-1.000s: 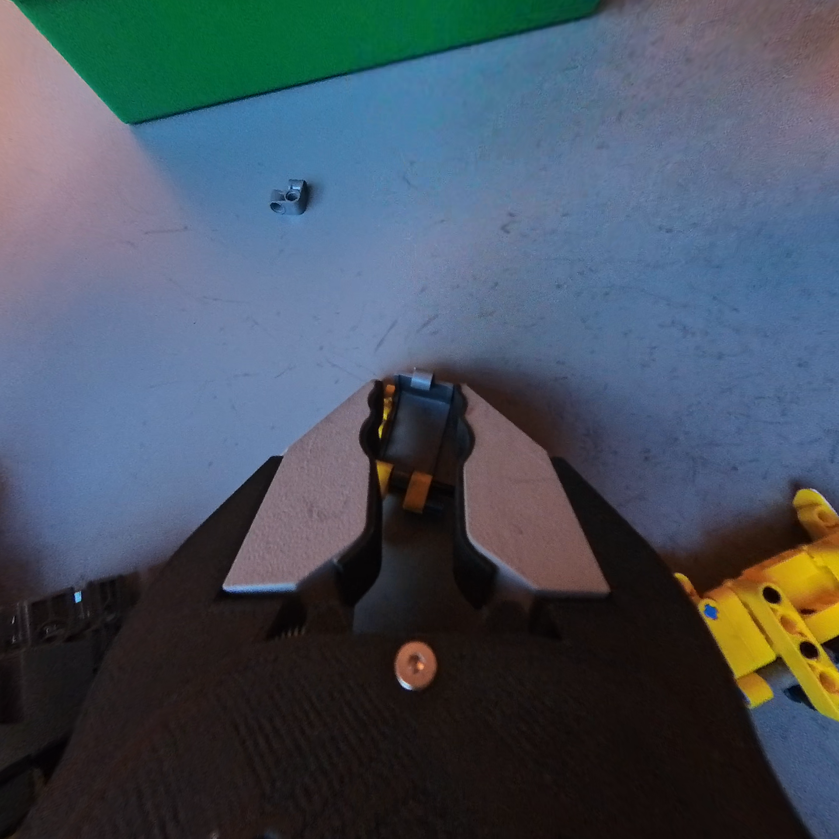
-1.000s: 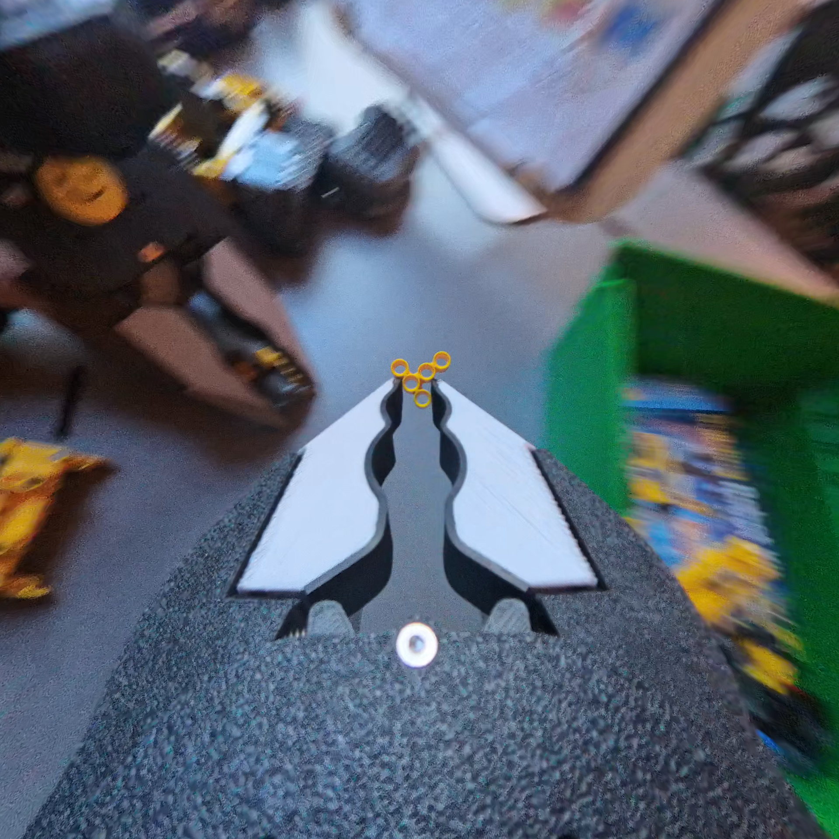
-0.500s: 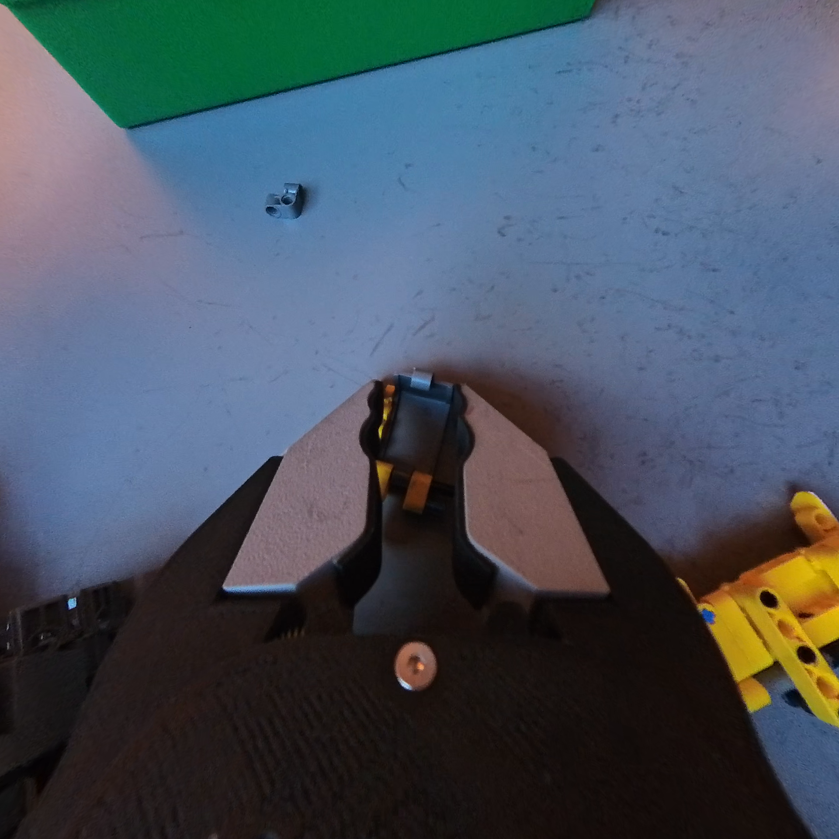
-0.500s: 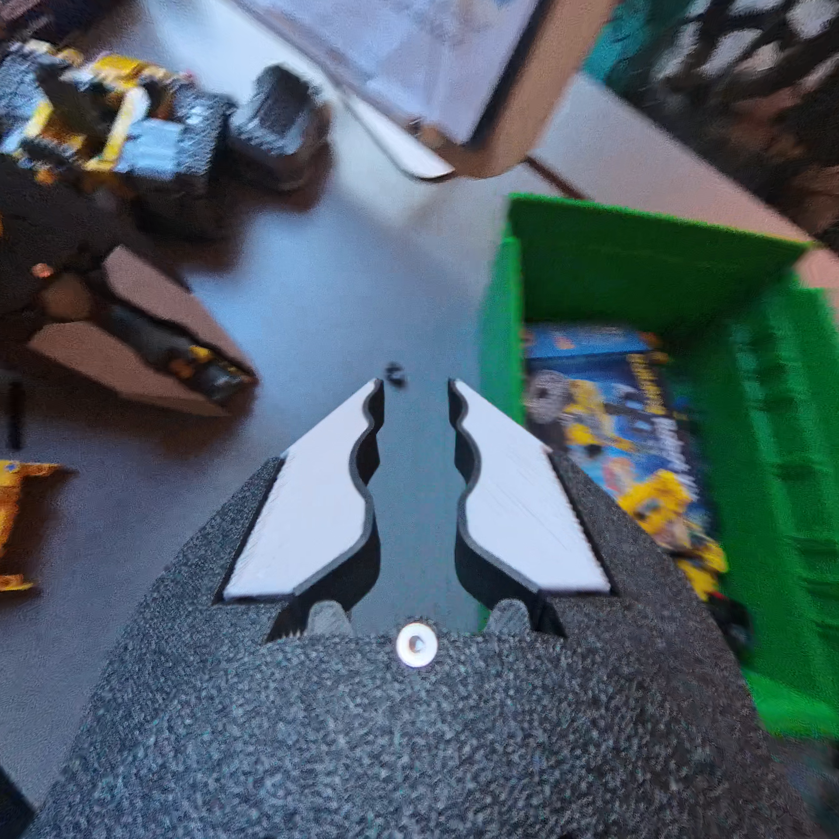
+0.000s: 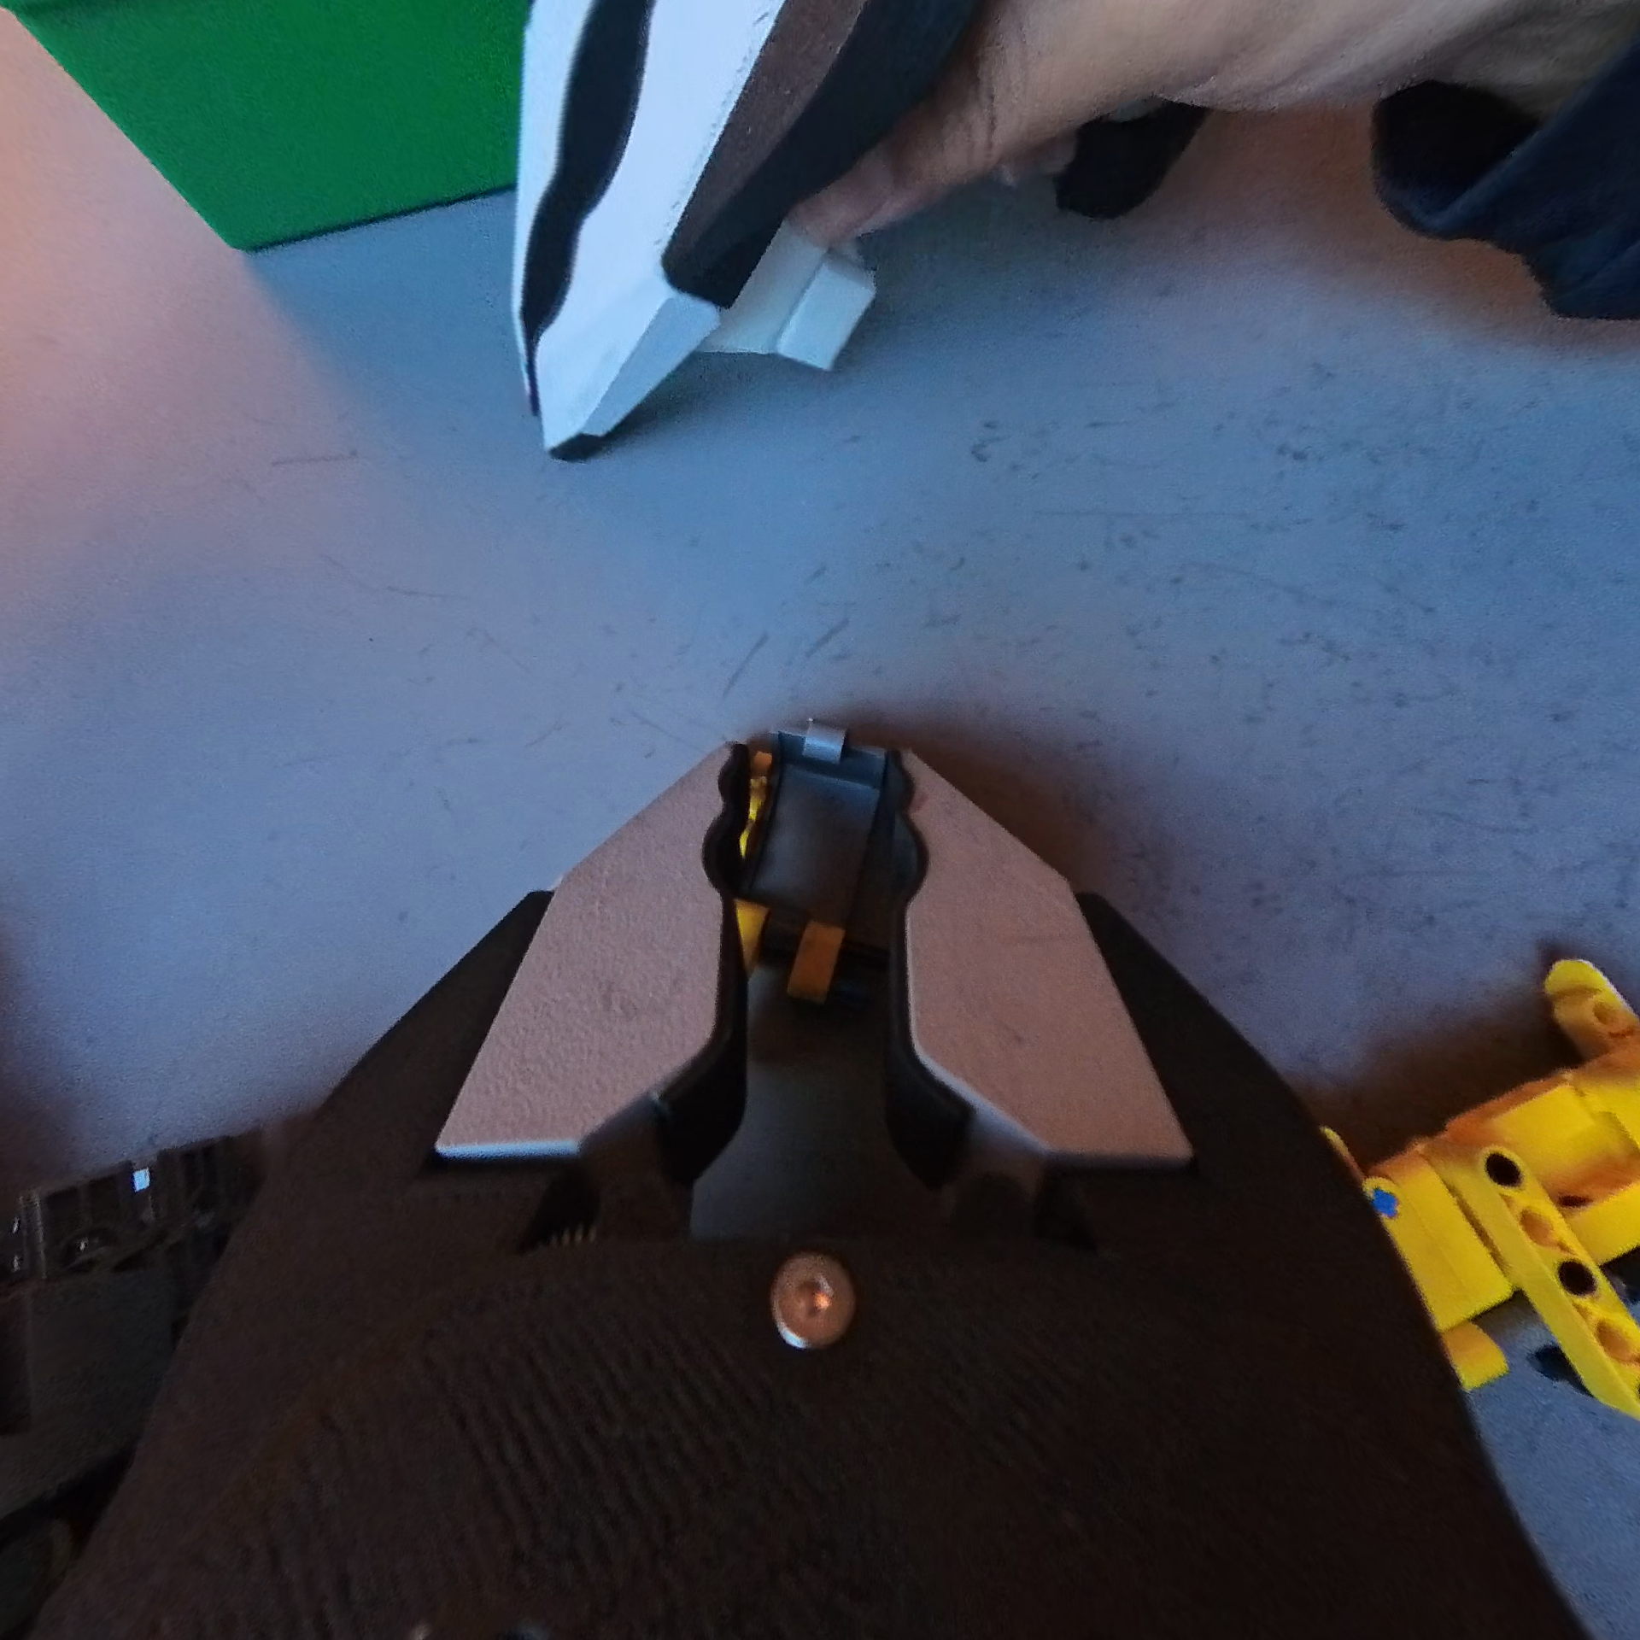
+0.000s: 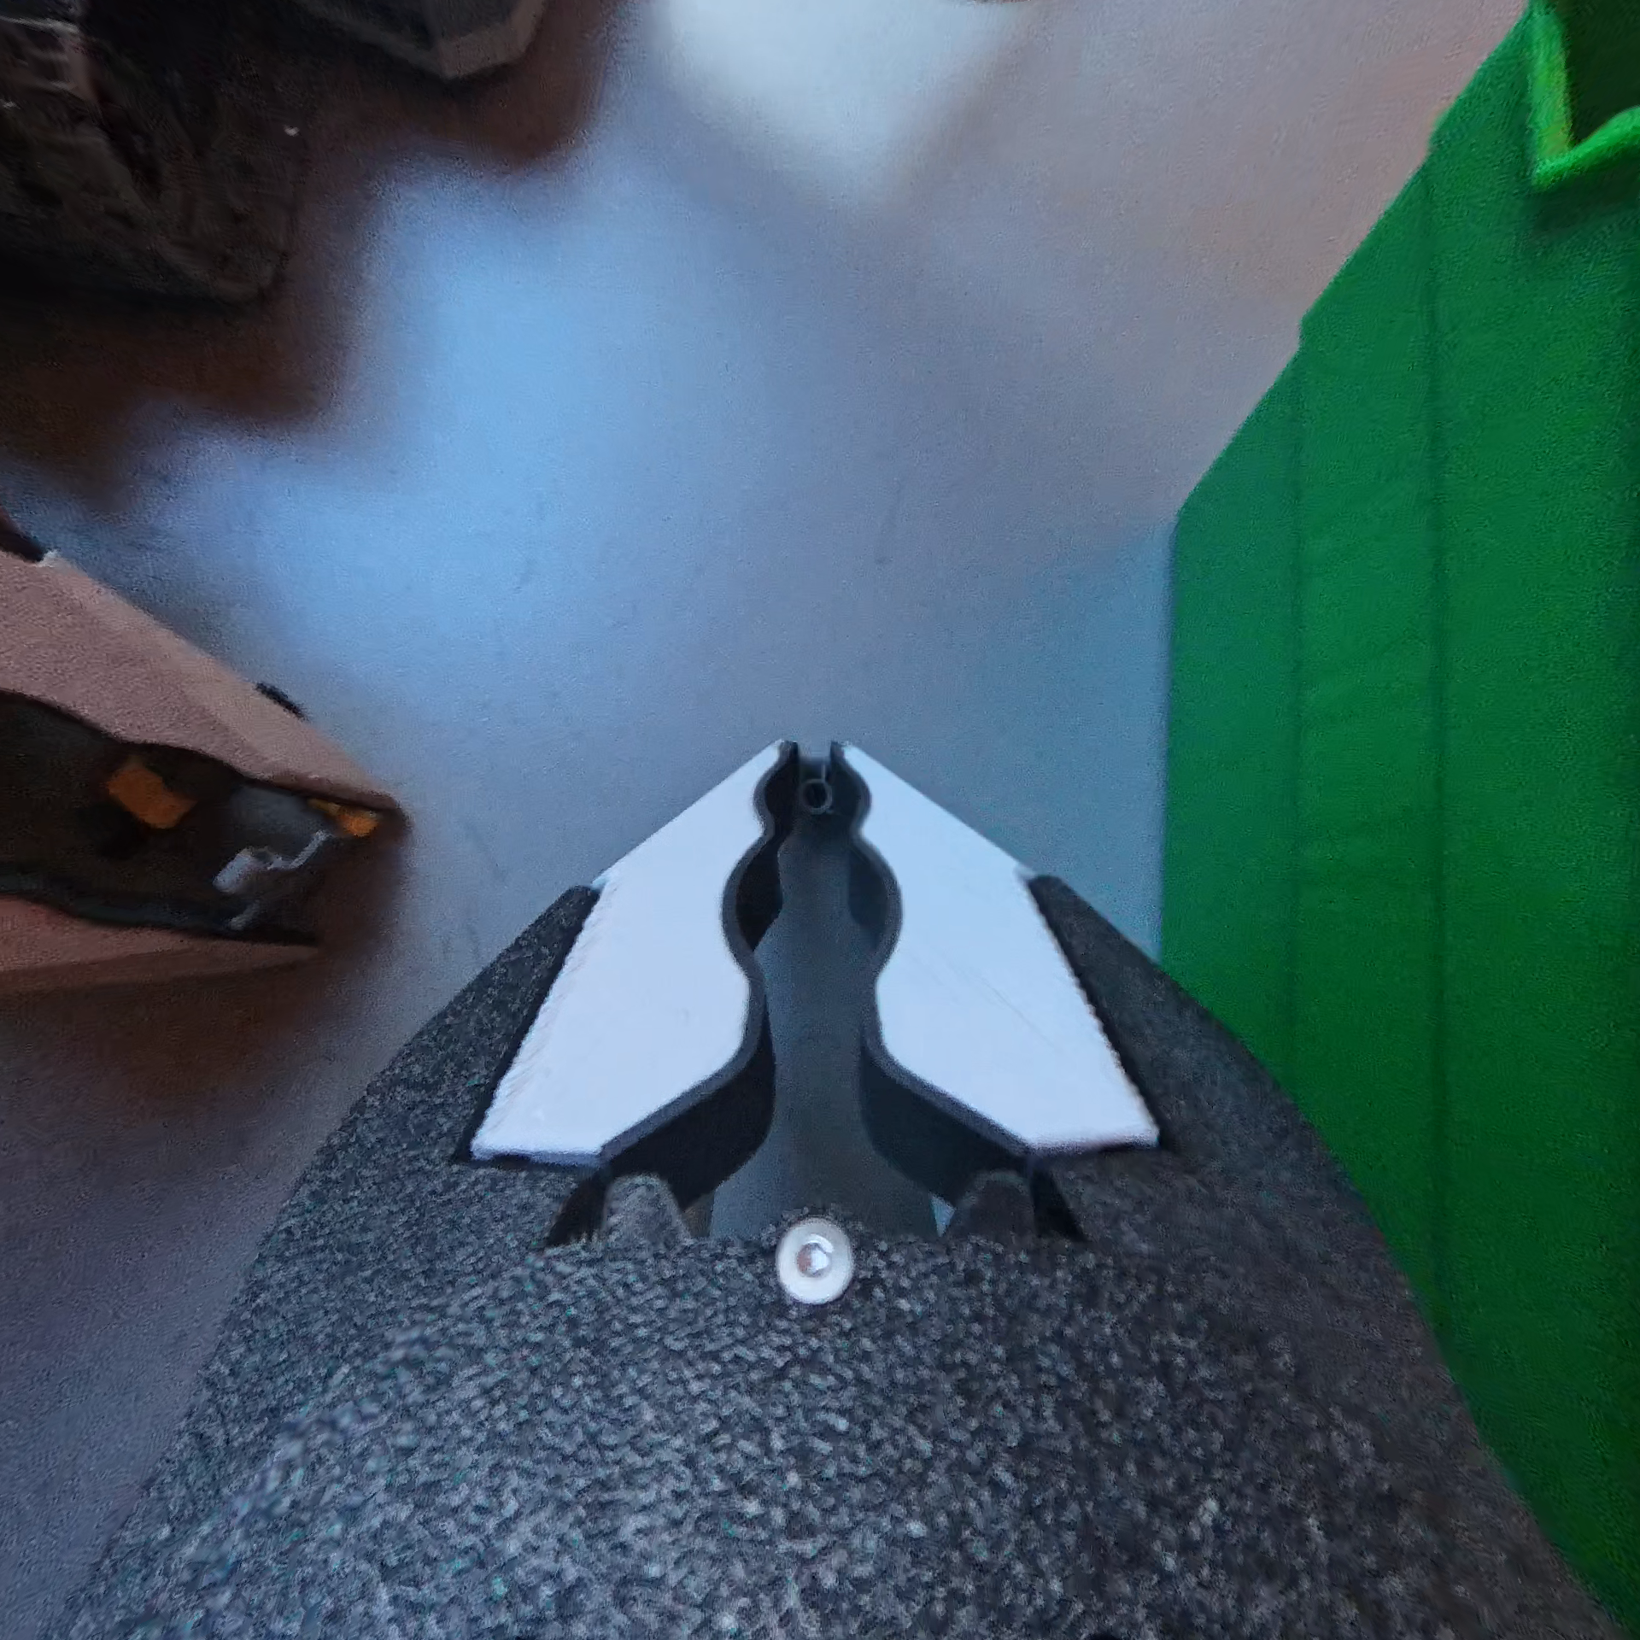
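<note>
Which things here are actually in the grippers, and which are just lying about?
In the grippers:
left gripper shut on a dark grey and yellow brick piece
right gripper shut on a small grey connector

Lying about:
green bin
yellow brick assembly
black parts

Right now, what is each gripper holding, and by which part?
Left gripper: dark grey and yellow brick assembly, clamped by its sides. Right gripper: small grey connector piece, pinched at the fingertips.

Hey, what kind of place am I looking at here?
Probably a hobby or workshop table for building toy brick models: a scuffed grey tabletop, a yellow beam assembly with pin holes, and a green storage bin alongside.
</note>
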